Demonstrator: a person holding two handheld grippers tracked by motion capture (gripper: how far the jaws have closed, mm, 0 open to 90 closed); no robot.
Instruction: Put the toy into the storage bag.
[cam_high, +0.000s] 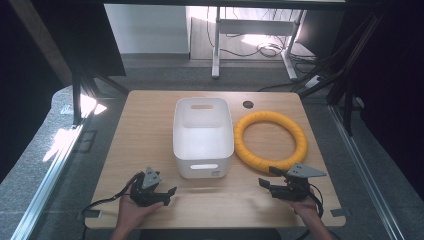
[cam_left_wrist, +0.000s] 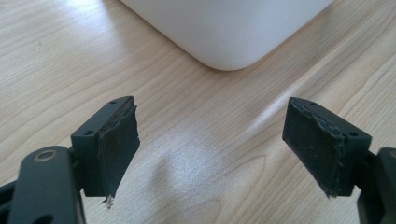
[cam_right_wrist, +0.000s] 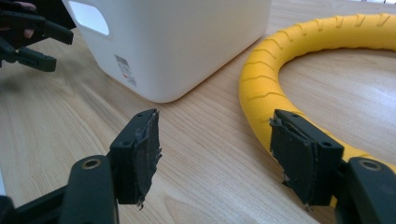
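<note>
Resting near the front edge of the wooden table (cam_high: 150, 107): both grippers, each carried in a hand; nothing is gripped
Left gripper (cam_high: 170, 192): seen at seven o'clock of the table in the high view; jaws are spread wide over bare wood in the left gripper view (cam_left_wrist: 210, 149); nothing is held between the pads (cam_left_wrist: 116, 144)
Right gripper (cam_high: 265, 184): seen at five o'clock of the table; jaws are parted and released in the right gripper view (cam_right_wrist: 217, 149); the one at three o'clock is seen just in front of the ring
Yellow foam ring (cam_high: 270, 141): laid flat at three o'clock of the bin, its rim close beside the bin's wall; untouched by either hand
White plastic bin (cam_high: 203, 137): placed upright at the table's centre; its near corner is seen at twelve o'clock in the left gripper view (cam_left_wrist: 229, 32)
</note>
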